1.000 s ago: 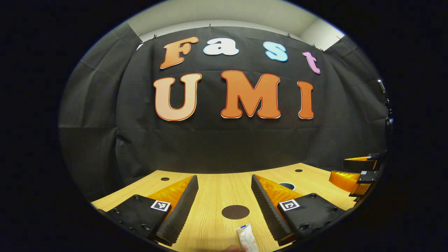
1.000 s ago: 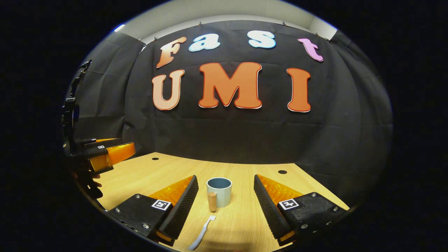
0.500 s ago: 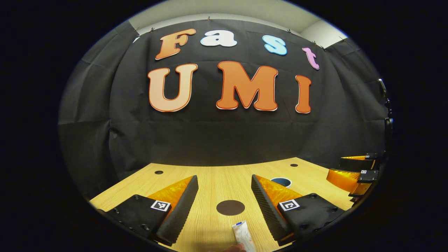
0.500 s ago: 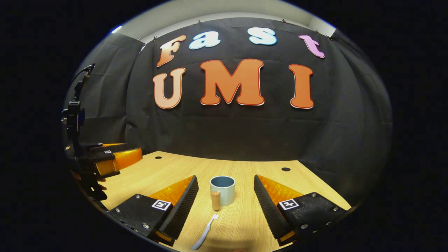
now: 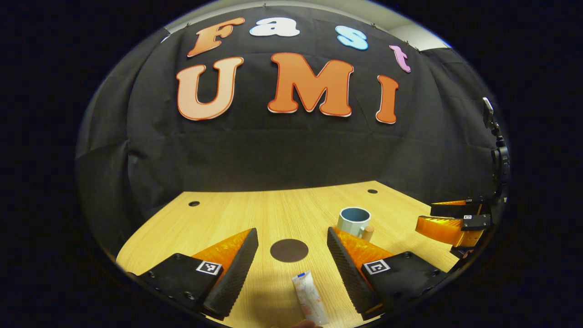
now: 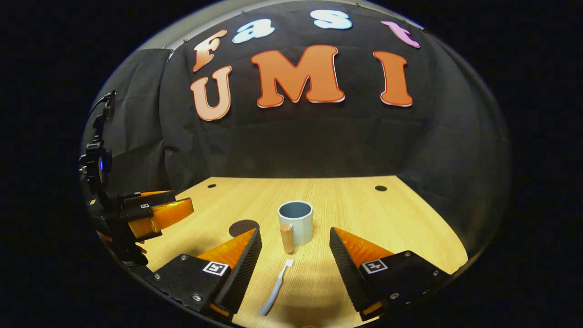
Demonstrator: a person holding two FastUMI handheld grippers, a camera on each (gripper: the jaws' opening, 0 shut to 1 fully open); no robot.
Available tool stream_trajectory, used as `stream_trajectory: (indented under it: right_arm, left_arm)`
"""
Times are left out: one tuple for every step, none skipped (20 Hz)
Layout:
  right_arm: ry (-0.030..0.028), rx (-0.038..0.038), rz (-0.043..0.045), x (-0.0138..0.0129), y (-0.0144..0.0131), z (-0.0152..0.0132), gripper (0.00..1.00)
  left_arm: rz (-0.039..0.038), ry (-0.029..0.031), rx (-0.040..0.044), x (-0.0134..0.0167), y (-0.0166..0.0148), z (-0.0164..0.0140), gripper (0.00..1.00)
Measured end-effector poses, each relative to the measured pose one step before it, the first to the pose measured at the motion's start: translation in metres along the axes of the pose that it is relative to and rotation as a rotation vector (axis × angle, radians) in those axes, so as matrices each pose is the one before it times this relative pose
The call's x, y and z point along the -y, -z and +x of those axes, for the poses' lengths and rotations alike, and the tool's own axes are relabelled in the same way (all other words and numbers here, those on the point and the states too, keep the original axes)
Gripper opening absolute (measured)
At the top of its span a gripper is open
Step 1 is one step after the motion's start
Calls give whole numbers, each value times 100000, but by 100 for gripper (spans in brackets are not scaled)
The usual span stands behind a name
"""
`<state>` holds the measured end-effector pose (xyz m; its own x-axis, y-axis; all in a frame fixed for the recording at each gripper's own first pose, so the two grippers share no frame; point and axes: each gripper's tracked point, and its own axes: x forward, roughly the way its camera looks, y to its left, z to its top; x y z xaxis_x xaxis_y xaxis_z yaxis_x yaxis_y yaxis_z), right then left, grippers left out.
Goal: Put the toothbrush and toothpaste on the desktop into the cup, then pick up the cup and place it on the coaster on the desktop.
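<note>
Right at the start, by the look of it: nothing in the cup [image 6: 295, 222] yet, empty and upright near the desk's [image 6: 364, 205] middle, wooden handle turned toward the near edge. Toothbrush [image 6: 275, 288] flat on the desk just short of that handle, head toward the cup, lying between the spread fingers of the right gripper [image 6: 295, 259], untouched. Toothpaste [image 5: 309, 298] flat too, close to the near edge, cap end pointing at the coaster [image 5: 289, 250], between the fingers of the left gripper [image 5: 291, 257], also spread wide and gripping nothing. Coaster bare, a dark round disc left of the cup and apart from it.

Everything left, then: brush in, paste in, cup lifted and set on the disc. Looks like both grippers lined up over their own item, so likely two pickups to come first.

Over in the left gripper view, cup [image 5: 354, 220] beyond the right finger, and the other gripper out by the desk's right edge, fingers apart there as well.

Writing: some red-and-white print on the tube, too small to read. Small square black-and-white markers on the gripper bodies, patterns only, no words. Cup plain, no brand to be seen.
</note>
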<state>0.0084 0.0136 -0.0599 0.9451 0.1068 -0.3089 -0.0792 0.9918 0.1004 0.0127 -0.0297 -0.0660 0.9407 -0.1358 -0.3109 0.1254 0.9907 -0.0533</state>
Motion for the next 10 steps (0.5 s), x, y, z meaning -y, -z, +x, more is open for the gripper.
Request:
stream_trajectory:
  right_arm:
    - [894, -3505, 145, 199, 758, 262, 90]
    - [792, -3025, -273, -20, 575, 387, 88]
    - [290, -3121, -698, -19, 662, 125, 87]
    - [-294, -2869, -1009, -56, 899, 218, 87]
    - [-703, -2379, -850, -249, 548, 240, 86]
    - [-1133, -2349, -710, -420, 509, 401, 86]
    - [-1059, -2506, -281, -318, 592, 282, 86]
    - [-928, -2248, -160, -213, 622, 318, 86]
    - [-129, -2258, 115, -50, 509, 282, 86]
    - [14, -2123, 541, -170, 218, 85, 83]
  left_arm:
    - [-377, 209, -2572, 9, 713, 376, 95]
    - [-790, 354, -3138, 120, 840, 399, 97]
    - [-1219, 994, -3194, 182, 732, 144, 97]
    - [-1355, 1336, -3426, 310, 876, 215, 97]
    - [-688, 794, -3107, 78, 462, 436, 97]
    - [-283, 148, -2749, -99, 594, 297, 97]
    - [145, -92, -2696, -88, 691, 323, 97]
    - [209, 184, -2559, 160, 947, 349, 97]
    - [-103, 484, -3029, 134, 774, 261, 97]
    - [-394, 691, -2798, 100, 835, 294, 96]
